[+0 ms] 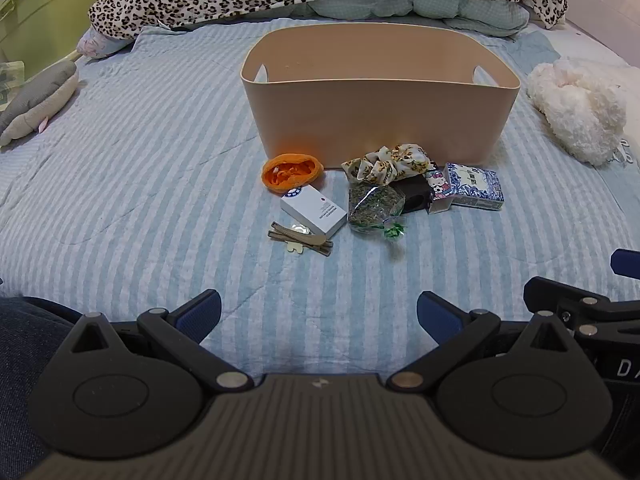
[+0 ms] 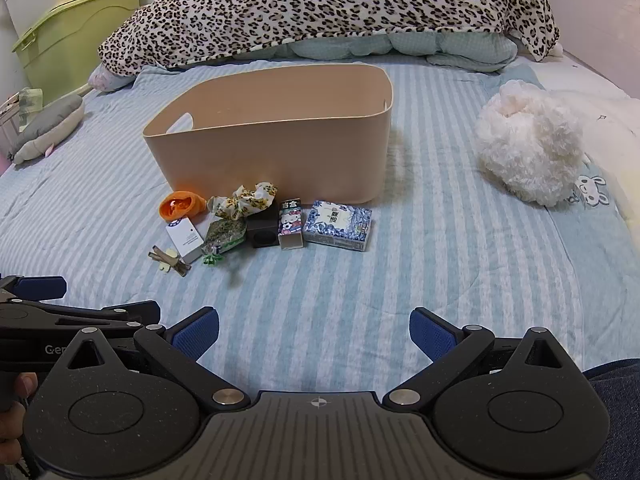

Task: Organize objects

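Note:
A beige bin [image 1: 376, 120] [image 2: 276, 156] stands on the striped bed, its inside hidden. In front of it lie an orange pouch [image 1: 292, 173] [image 2: 182, 206], a white box [image 1: 314, 210] [image 2: 185, 238], brown hair clips [image 1: 300, 238] [image 2: 170, 260], a bag of dried herbs [image 1: 372, 206] [image 2: 224, 234], a leopard scrunchie [image 1: 388, 162] [image 2: 244, 200], a black box [image 1: 414, 196] [image 2: 262, 228], a Hello Kitty box [image 1: 438, 190] [image 2: 290, 224] and a blue-white box [image 1: 474, 186] [image 2: 338, 224]. My left gripper [image 1: 319, 316] and right gripper [image 2: 315, 334] are open, empty, well short of the items.
A leopard blanket [image 2: 328, 8] lies at the bed's head. A white fluffy toy [image 2: 528, 148] is right of the bin, a grey plush [image 1: 40, 108] at the left edge. A green storage box [image 2: 72, 40] stands beside the bed. Bare striped quilt lies between grippers and items.

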Demonstrator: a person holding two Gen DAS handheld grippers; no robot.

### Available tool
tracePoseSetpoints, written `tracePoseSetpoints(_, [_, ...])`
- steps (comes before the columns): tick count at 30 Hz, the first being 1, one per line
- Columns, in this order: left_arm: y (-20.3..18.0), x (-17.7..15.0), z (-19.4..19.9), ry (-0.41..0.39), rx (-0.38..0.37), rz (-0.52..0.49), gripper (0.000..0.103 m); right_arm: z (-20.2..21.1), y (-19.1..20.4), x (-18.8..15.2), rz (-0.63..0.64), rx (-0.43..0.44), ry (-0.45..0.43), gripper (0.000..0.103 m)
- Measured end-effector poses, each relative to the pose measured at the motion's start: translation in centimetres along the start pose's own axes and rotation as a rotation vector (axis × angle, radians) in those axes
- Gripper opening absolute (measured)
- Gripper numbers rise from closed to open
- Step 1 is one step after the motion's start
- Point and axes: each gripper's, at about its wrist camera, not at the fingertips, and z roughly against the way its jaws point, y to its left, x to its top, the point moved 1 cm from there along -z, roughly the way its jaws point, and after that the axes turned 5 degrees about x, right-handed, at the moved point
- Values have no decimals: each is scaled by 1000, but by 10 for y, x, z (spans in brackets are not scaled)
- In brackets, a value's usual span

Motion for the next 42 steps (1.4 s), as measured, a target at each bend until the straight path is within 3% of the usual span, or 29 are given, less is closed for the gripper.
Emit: tracePoseSetpoints(42, [3, 2, -6, 11, 6, 4, 103, -2, 4, 2, 4, 3, 12, 103])
